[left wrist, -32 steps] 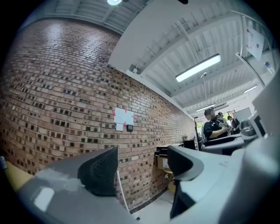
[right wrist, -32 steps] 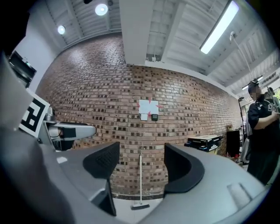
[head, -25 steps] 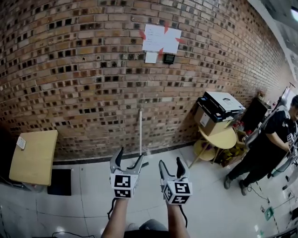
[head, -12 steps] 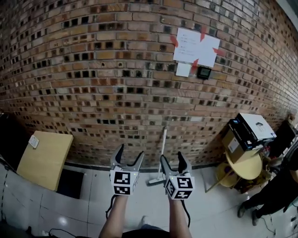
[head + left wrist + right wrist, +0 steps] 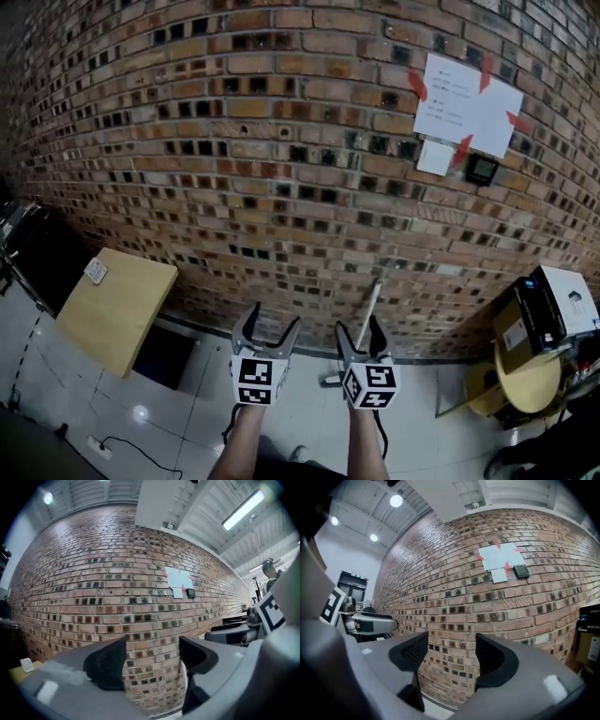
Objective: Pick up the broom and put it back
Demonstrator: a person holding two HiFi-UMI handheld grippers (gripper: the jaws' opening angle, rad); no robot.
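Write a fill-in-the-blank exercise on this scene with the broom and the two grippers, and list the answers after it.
The broom leans on a wall built of ____.
The jaws of the left gripper and the right gripper are both ____, with nothing between them.
The paper is stuck to the wall with ____ tape.
In the head view the wooden table stands to the ____ of both grippers.
Missing words: brick; open; red; left.
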